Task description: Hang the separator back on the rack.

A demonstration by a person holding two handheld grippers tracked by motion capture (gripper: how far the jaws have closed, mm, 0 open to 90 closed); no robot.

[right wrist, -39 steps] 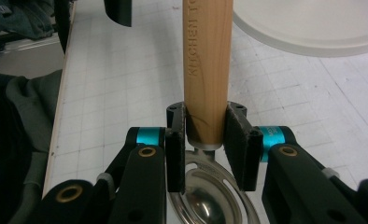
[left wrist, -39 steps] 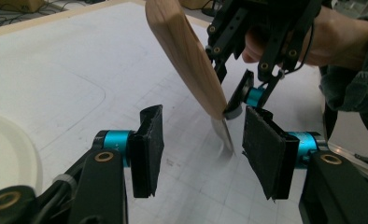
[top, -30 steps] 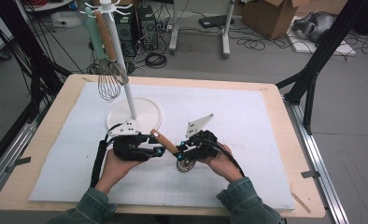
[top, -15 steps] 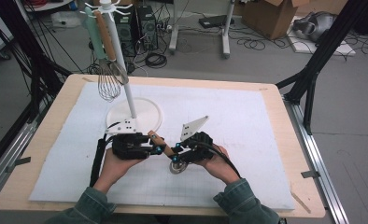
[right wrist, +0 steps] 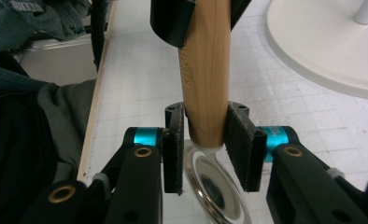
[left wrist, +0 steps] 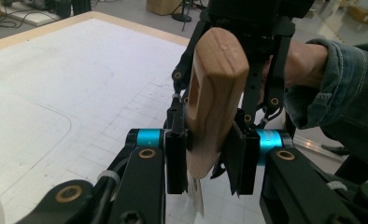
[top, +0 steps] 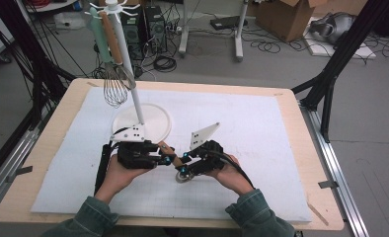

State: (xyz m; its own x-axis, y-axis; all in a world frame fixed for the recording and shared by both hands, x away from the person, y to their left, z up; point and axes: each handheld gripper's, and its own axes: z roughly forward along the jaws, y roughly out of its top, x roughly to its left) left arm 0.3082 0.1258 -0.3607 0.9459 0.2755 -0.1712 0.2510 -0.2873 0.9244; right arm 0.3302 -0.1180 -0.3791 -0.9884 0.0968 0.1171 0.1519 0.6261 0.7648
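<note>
— Grippers first: how do they stand?

— Left gripper [top: 165, 159] has its jaws pressed onto the far end of the light wooden handle of a wheel cutter [top: 169, 150]. In the left gripper view [left wrist: 205, 161] both black pads sit against the wood [left wrist: 215, 93]. Right gripper [top: 182, 160] pinches the same handle at the other end, just beside the round metal wheel [top: 184, 175]. In the right gripper view [right wrist: 205, 140] the pads clamp the wood [right wrist: 205, 70], and the shiny wheel [right wrist: 215, 186] hangs just below them.

— So where is the cutter?

— Held between the two grippers above the white gridded mat [top: 261, 128], near the person's side of the table and a little left of centre. The wheel is low, close to the mat; I cannot tell if it touches.

— And around that?

— Just beyond the left gripper stands a white rack with a round flat base [top: 155, 129]. A metal wire whisk [top: 114, 86] hangs from it, beside a mint-green handle [top: 97, 37]. The mat lies on a pale wooden table [top: 306, 148]. Denim sleeves [top: 91, 217] enter from the near edge
</note>
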